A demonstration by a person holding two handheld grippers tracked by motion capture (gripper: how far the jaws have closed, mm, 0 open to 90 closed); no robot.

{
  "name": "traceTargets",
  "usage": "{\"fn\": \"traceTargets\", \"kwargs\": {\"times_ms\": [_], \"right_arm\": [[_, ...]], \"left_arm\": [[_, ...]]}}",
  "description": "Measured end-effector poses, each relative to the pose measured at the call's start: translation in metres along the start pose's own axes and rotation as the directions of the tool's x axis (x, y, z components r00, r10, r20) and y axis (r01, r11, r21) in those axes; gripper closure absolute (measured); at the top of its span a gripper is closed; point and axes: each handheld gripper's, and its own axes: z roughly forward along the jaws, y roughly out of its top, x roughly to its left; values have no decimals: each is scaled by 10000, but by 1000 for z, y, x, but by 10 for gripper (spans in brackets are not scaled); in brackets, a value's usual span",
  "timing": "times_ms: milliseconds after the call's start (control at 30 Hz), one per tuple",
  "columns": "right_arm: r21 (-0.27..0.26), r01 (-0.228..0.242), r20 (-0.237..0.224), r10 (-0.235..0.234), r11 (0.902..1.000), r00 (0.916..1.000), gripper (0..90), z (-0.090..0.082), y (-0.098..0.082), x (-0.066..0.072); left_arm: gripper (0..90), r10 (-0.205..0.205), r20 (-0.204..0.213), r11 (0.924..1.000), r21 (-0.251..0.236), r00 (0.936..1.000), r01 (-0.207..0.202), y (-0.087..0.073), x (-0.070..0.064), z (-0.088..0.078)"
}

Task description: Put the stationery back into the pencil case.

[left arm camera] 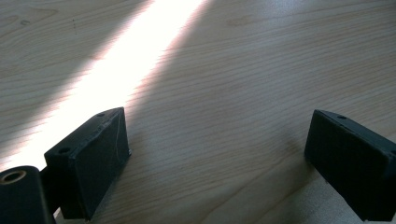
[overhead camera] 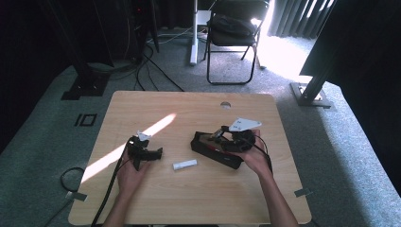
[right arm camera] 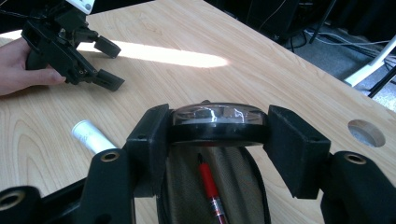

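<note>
Between the right gripper's [right arm camera: 218, 135] jaws, the end of an open black pencil case [right arm camera: 217, 123] is clamped, a red pen [right arm camera: 208, 183] seen inside it. Beside them a white tube [right arm camera: 91, 136] is laid on the table [right arm camera: 261, 65]. Farther off, the left gripper [right arm camera: 107, 63] is held wide open, empty.

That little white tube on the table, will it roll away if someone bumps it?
Probably yes. The white tube is round and lies on its side on the smooth wooden table, so a sideways nudge would likely send it rolling. It looks small and light, so even a soft bump might move it. Nothing touches it to stop it.
</note>
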Motion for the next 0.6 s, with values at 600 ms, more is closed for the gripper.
{"fn": "traceTargets", "kwargs": {"times_ms": [600], "right_arm": [[355,-161,-177,168,9992,9997,412,18,-3,-2]], "left_arm": [[65,0,1,10000,-6,10000,0,0,0,0]]}}
